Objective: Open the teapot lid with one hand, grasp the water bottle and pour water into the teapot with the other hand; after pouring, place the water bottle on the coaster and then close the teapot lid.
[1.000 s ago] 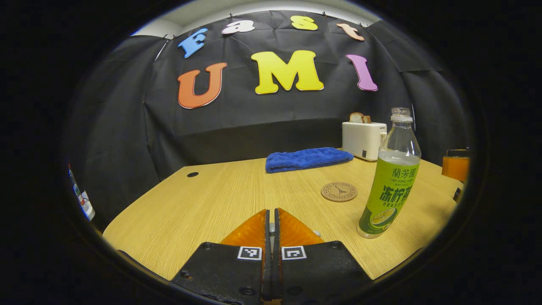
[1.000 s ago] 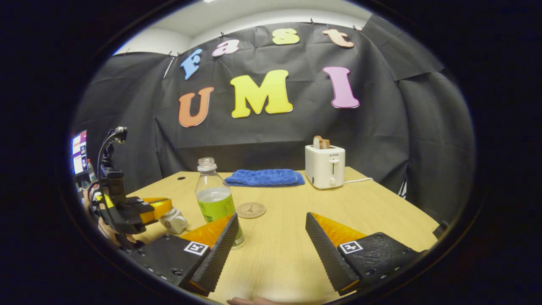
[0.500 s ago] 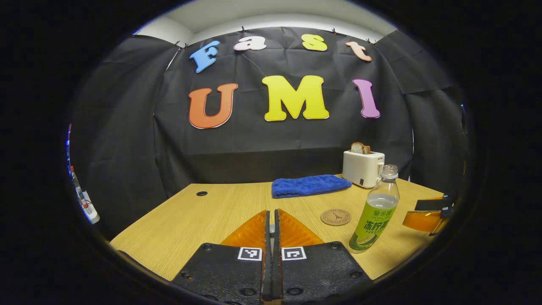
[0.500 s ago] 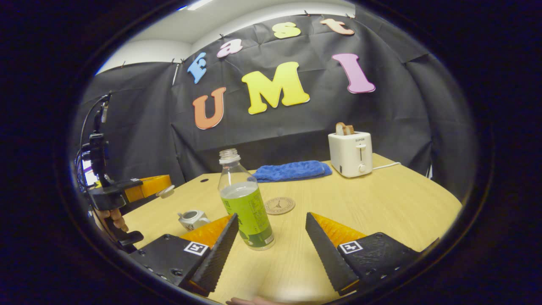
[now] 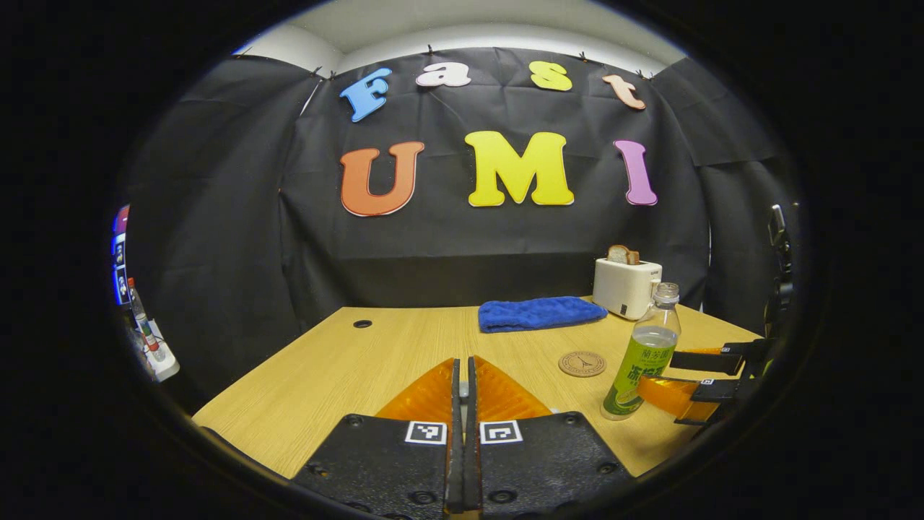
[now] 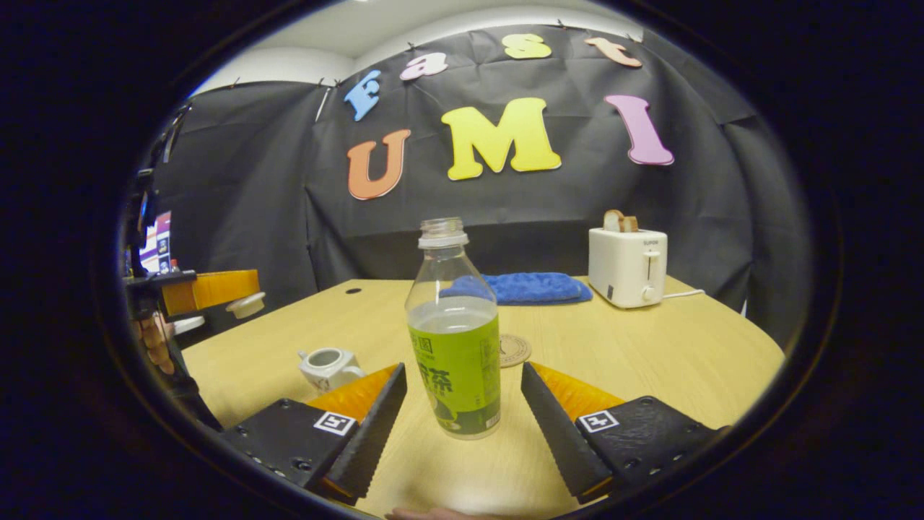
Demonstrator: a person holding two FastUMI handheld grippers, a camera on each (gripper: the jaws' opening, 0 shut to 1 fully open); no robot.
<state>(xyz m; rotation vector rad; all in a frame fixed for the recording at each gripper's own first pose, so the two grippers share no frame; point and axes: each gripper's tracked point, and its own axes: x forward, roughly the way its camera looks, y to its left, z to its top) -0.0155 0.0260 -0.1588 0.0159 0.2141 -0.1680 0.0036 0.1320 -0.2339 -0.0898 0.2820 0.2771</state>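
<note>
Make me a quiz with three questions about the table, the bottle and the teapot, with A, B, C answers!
1. Where is the bottle?
A. on the coaster
B. between the right gripper's open jaws
C. on the toaster

2. What colour is the towel?
A. blue
B. red
C. white

3. Is the teapot open?
A. lid on
B. lid off, held up by the left gripper
C. lid lying on the table

Answers:
1 B, it stands on the table between the jaws, in front of the coaster.
2 A, the folded towel looks blue.
3 B, the lid hangs at the left gripper, away from the open teapot.
</note>
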